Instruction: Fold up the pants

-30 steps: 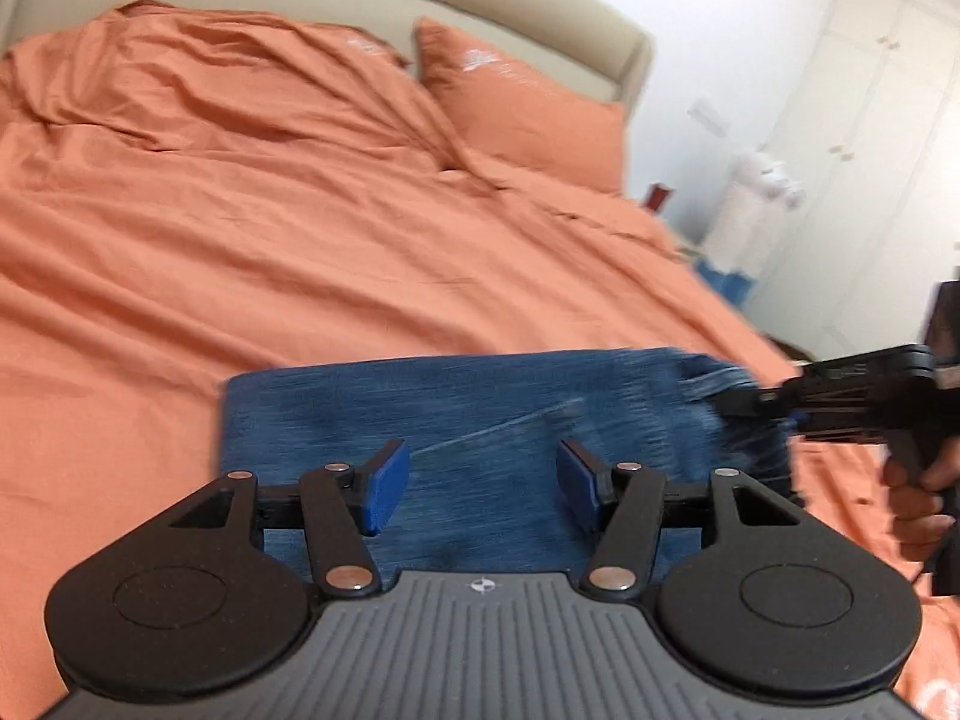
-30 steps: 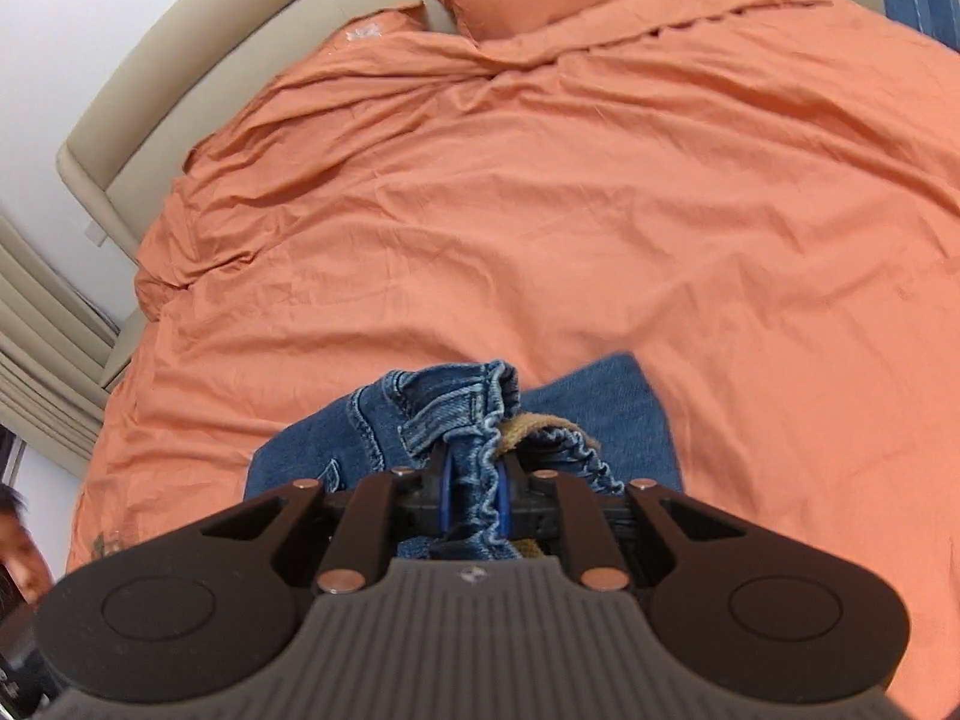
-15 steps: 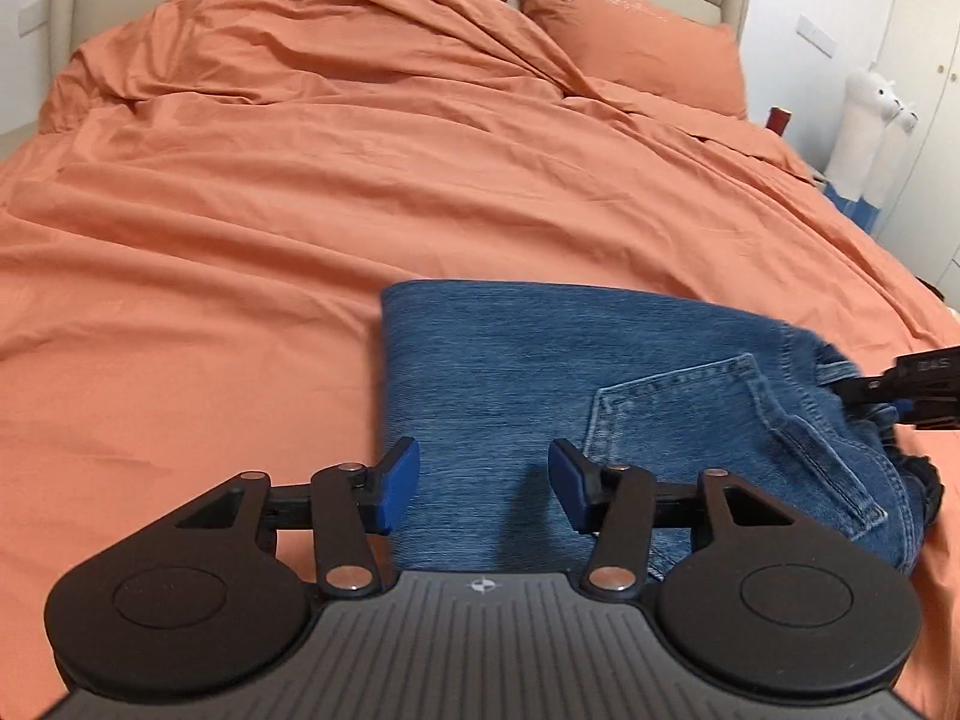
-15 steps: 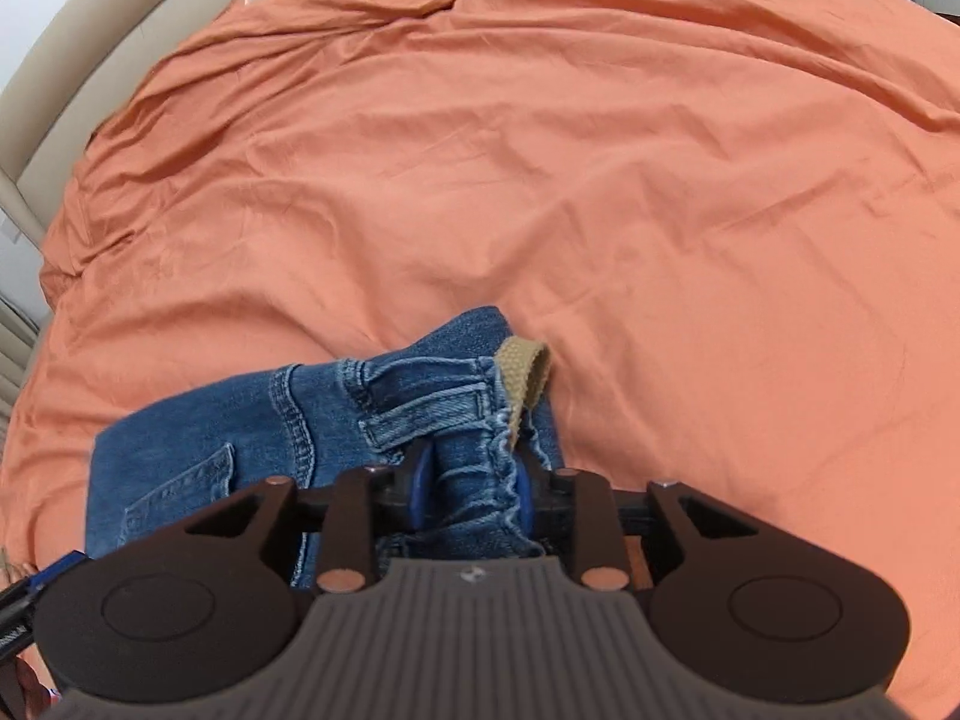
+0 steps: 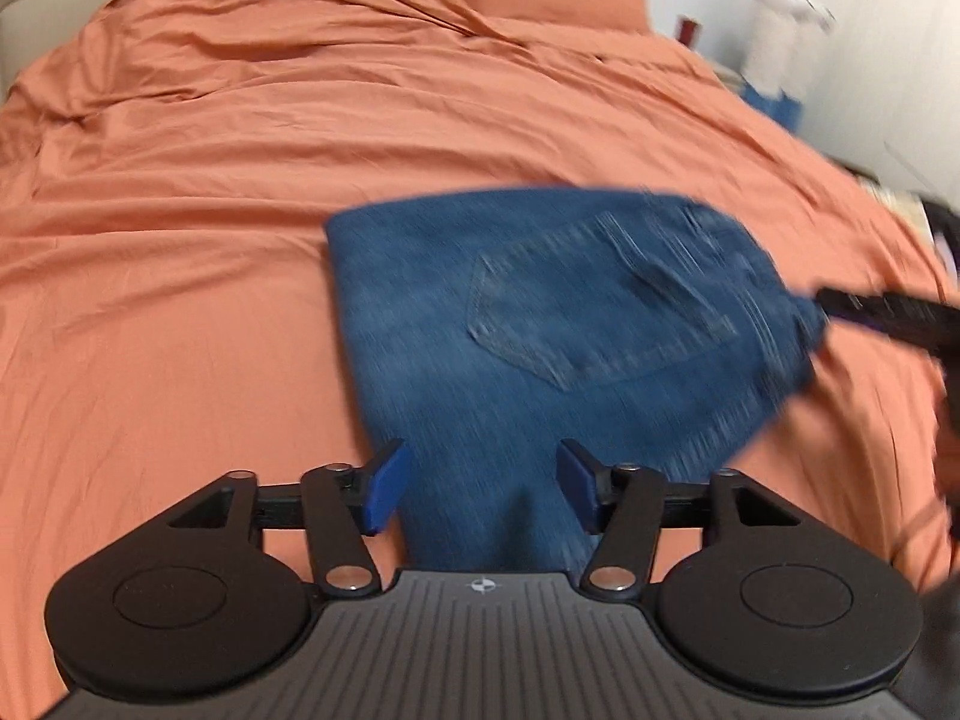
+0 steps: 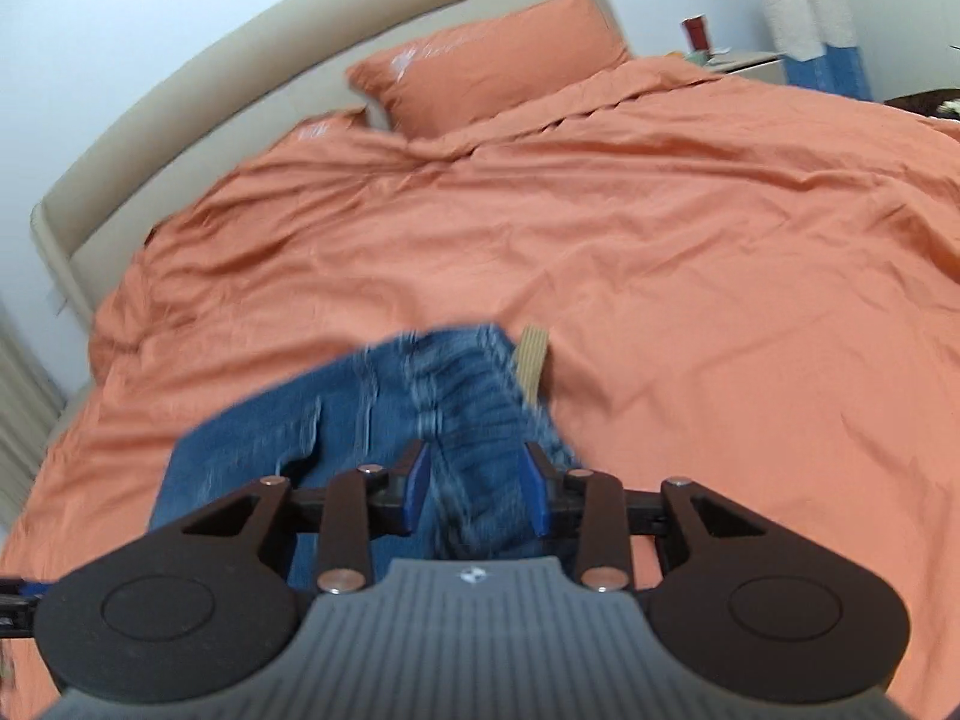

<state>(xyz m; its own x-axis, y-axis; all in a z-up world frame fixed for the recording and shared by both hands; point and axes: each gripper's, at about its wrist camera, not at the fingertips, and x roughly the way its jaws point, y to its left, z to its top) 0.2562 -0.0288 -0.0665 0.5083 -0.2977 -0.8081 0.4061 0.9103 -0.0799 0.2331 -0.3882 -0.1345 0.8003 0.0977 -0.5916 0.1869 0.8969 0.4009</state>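
The folded blue jeans (image 5: 540,324) lie on the orange bed cover, back pocket up; the picture is motion-blurred. My left gripper (image 5: 477,489) is open and empty, its blue pads standing over the near end of the jeans. In the right wrist view the jeans (image 6: 372,426) lie with the gathered waistband near me and a tan label (image 6: 531,363) at its far edge. My right gripper (image 6: 474,495) has its jaws parted around the waistband, with gaps beside the cloth. The right gripper also shows in the left wrist view (image 5: 888,315) at the jeans' right corner.
The orange bed cover (image 5: 210,210) spreads all around the jeans. Orange pillows (image 6: 486,81) and a beige headboard (image 6: 252,96) are at the far end. A nightstand (image 6: 744,63) with a red cup and a white plush toy (image 5: 774,42) stand at the right.
My right gripper has opened from its grip on the waistband and tilted up toward the headboard. My left gripper stayed open and shifted, so the jeans now sit further right in its view.
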